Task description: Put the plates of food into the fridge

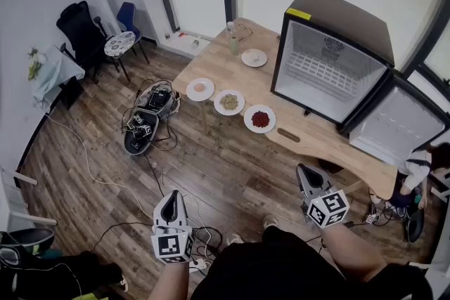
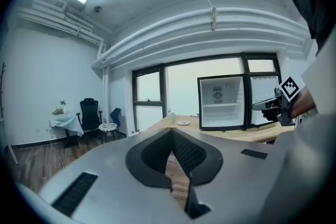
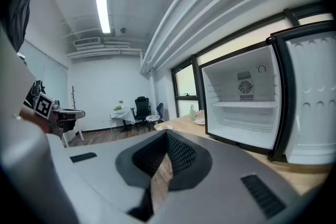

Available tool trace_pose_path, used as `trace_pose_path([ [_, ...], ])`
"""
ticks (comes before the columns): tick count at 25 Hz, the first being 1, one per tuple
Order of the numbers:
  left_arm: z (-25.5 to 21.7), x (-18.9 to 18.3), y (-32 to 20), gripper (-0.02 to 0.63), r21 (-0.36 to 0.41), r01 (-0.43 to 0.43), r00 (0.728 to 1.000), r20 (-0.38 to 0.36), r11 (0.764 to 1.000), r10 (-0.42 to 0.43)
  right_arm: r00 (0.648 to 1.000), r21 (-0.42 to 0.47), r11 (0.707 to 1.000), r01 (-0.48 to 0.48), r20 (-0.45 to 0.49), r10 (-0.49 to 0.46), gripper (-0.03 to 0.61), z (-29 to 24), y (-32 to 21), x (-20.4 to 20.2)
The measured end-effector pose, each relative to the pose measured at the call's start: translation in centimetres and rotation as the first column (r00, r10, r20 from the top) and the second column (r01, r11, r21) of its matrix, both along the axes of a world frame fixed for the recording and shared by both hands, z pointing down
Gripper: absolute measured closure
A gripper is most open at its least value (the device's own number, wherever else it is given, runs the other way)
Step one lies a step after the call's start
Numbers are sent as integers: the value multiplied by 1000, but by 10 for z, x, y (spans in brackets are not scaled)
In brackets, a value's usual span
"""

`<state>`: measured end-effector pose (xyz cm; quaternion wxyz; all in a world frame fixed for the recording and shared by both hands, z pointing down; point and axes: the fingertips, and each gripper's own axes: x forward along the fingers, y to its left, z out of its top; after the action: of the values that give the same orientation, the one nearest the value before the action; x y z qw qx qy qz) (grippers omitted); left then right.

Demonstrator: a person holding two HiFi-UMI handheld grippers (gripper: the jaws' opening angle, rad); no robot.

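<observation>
Head view shows left gripper [image 1: 172, 197] and right gripper [image 1: 303, 170] at the bottom, jaws closed on nothing; plates [image 1: 229, 102] sit centre on the table [image 1: 218, 65].

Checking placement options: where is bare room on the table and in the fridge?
The fridge is empty: wire shelf and floor free. The table is bare between the far plate and the row of three plates; that row is the crowded stretch.

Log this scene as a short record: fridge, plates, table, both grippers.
Fridge: small black fridge, door open, nothing inside.
Plates: four white round plates on the light wooden table: plate of red food, plate of beige food, plate of pink food, far plate.
Left gripper: shut, empty.
Right gripper: shut, empty.
</observation>
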<state>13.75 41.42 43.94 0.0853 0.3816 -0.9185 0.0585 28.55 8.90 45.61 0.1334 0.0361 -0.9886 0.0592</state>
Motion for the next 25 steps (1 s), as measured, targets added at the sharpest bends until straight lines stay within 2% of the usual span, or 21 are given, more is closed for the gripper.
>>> trace_pose_path([
  [8,-13,-22,18,609,25,-6,1000,30,1000,5,1000,-5,1000,-14,-1,14,558,6,20,-23],
  [15,-9,-38,40,609,31,-19,1000,23,999,19,999,-6,1000,-29,20,29,558,1,43,-37],
  [20,-9,-53,36,609,47,-22,1000,15,999,21,999,-6,999,-39,15,39,557,4,42,-40],
  [25,-14,-80,22,609,60,-21,1000,17,998,20,998,-32,998,-54,26,55,557,11,29,-70],
])
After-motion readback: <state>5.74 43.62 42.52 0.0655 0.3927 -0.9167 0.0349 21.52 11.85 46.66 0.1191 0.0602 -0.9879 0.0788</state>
